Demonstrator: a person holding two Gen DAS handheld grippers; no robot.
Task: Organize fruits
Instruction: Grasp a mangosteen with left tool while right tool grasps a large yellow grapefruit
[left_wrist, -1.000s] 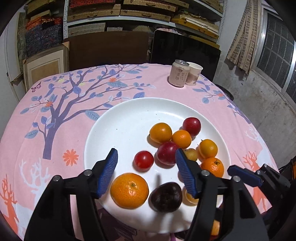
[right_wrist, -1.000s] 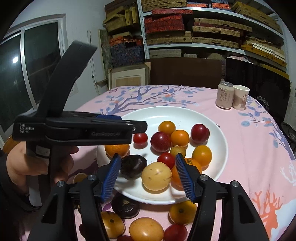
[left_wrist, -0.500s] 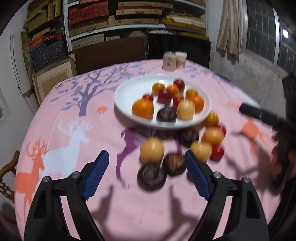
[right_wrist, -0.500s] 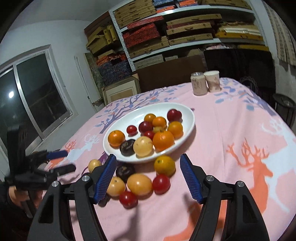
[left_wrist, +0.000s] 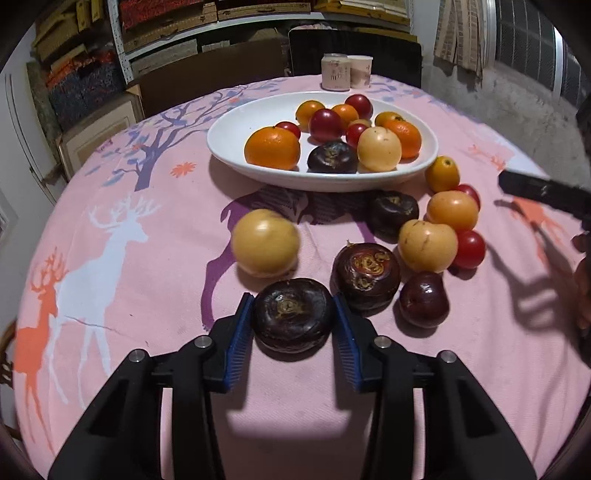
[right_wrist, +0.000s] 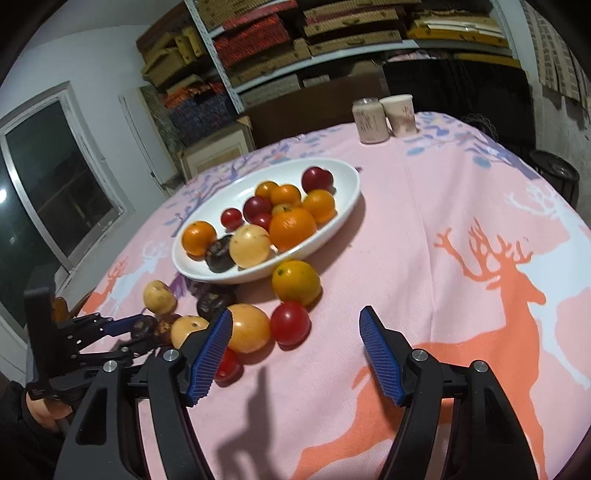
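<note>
Left tool (left_wrist: 293, 319) has just closed onto the dark water chestnut (left_wrist: 293, 313) on the desk's near edge, right tool (right_wrist: 295, 349) apart, empty; lift straight, clearing the neighbouring chestnut (left_wrist: 365, 275), toward the white plate (left_wrist: 229, 144).

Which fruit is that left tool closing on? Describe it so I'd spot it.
Start at the white plate and come toward the near table edge, past the loose fruit. Nearest of all sits a dark flattened fruit, squat and purple-black, between the left tool's blue pads; its twin lies farther back.
</note>
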